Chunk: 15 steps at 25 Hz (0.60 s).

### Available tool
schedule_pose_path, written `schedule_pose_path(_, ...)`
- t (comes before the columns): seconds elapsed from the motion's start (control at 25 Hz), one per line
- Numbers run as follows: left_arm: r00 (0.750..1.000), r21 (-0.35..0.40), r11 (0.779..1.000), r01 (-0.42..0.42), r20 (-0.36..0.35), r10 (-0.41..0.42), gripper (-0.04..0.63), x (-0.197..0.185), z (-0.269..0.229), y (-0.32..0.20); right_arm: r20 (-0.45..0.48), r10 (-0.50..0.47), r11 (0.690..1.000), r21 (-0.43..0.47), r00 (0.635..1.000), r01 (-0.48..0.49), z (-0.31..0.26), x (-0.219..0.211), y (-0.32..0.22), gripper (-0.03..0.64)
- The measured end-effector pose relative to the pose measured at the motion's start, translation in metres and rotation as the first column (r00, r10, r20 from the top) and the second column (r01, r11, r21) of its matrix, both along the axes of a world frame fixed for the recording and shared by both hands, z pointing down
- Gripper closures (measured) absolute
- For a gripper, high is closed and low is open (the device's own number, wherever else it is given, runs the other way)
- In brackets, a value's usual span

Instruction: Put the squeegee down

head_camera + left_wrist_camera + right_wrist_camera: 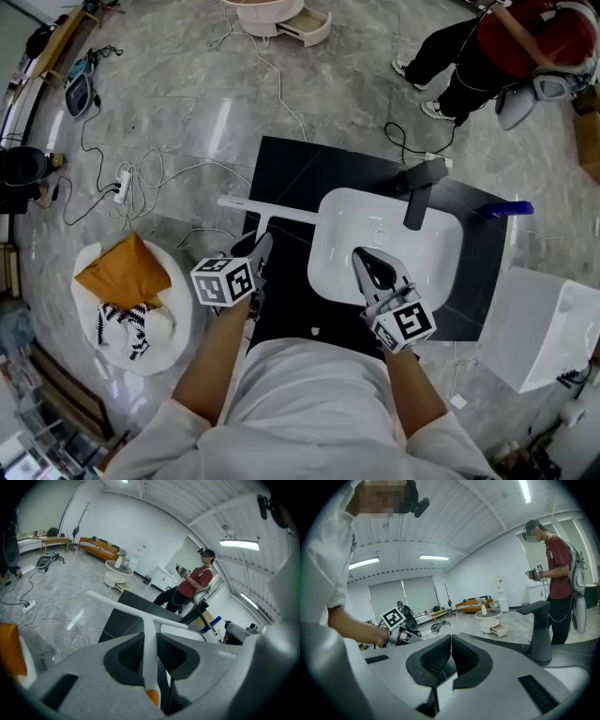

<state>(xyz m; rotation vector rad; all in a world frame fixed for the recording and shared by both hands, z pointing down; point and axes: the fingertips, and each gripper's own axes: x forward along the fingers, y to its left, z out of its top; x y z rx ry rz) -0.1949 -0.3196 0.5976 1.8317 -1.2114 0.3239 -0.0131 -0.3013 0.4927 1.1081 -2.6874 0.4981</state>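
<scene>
A white T-shaped squeegee (265, 210) is gripped by its handle in my left gripper (262, 247), which is shut on it. Its blade stretches crosswise over the black countertop (291, 169), just left of the white sink (337, 202). In the left gripper view the squeegee handle (149, 641) runs between the two pads, with an orange tip near the camera. My right gripper (360, 254) hovers over the sink's near side, jaws shut with nothing between them; in the right gripper view the right gripper (451, 654) points toward the black faucet (541, 630).
A black faucet (419, 192) stands at the sink's far side, and a blue item (509, 208) lies at the counter's right end. A person in a red shirt (525, 37) stands beyond. Cables (141, 183), a basket with orange cloth (127, 272) and a white bin (544, 328) flank the counter.
</scene>
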Motion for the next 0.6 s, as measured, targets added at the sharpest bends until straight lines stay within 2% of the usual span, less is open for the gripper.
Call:
schedule_pose_path(0.16, 1.0, -0.032, 0.999, 0.029, -0.001, -0.029, 0.506, 0.005, 0.015, -0.005, 0.018, 0.001, 1.0, -0.02, 1.0, -0.001, 0.008, 0.008, -0.002, 0.601)
schedule_pose_path(0.6, 0.999, -0.095, 0.995, 0.033, 0.042, -0.029, 0.506, 0.016, 0.054, -0.012, 0.049, 0.036, 0.996, -0.088, 0.998, -0.031, 0.03, 0.034, 0.0, 0.601)
